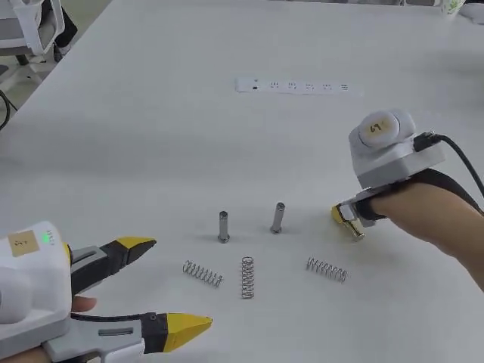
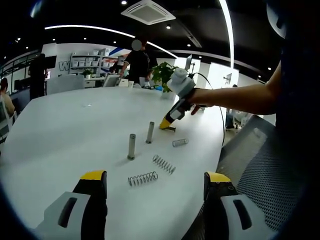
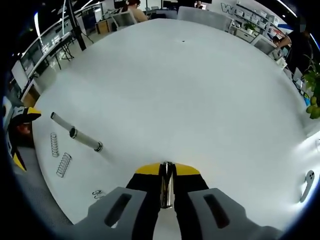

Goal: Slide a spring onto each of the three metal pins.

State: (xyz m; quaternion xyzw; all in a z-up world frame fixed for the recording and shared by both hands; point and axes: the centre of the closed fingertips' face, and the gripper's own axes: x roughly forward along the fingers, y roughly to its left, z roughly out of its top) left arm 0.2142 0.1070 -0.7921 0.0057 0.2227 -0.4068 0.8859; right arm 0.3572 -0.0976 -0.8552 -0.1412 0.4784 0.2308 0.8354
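Note:
Two metal pins (image 1: 223,227) (image 1: 278,218) stand upright on the white table (image 1: 151,136). In front of them lie three springs (image 1: 203,274) (image 1: 247,277) (image 1: 327,269). My right gripper (image 1: 346,217), right of the pins, is shut on a third metal pin (image 1: 355,231), which runs between its yellow tips (image 3: 166,190). My left gripper (image 1: 170,286) hovers open at the near left, its yellow tips wide apart (image 2: 155,176), with one spring (image 2: 142,178) lying on the table just beyond them. The upright pins (image 2: 131,146) (image 2: 150,132) stand farther on.
A white power strip (image 1: 291,85) lies at the far middle of the table. An office chair (image 1: 30,30) stands off the far left corner. The right gripper's cable (image 1: 457,155) trails over the person's hand.

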